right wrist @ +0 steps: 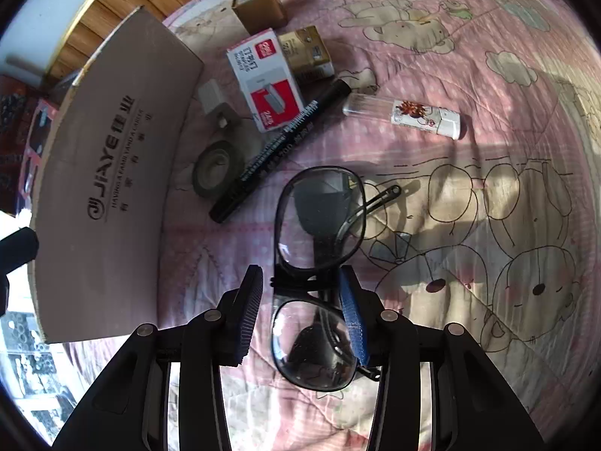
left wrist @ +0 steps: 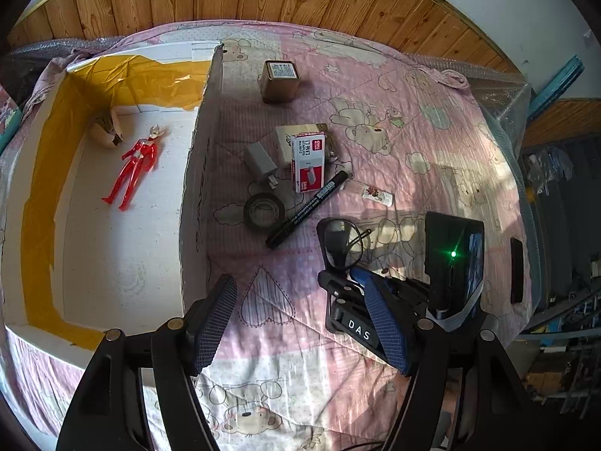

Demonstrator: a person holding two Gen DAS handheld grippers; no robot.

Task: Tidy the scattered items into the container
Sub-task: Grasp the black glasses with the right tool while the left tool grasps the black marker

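Observation:
Black-framed glasses [right wrist: 319,218] lie folded on the pink bedspread. My right gripper [right wrist: 300,276] straddles their bridge, its right pad against the frame and a narrow gap at the left pad. My left gripper [left wrist: 296,300] hangs open and empty beside the white cardboard box [left wrist: 195,173], which holds a red figure [left wrist: 135,167] and a beige object [left wrist: 107,129]. Scattered on the bed are a black marker [right wrist: 278,150], a tape roll [right wrist: 216,169], a staples box [right wrist: 268,79], a grey charger [right wrist: 212,99], a brown box [right wrist: 259,7] and a clear tube [right wrist: 405,114].
A beige carton [right wrist: 308,54] lies partly under the staples box. A dark phone-like slab [left wrist: 516,270] rests near the bed's right edge. Wooden panelling runs behind the bed and cluttered shelves stand to the right. The box's outer wall [right wrist: 105,173] rises close on my right gripper's left.

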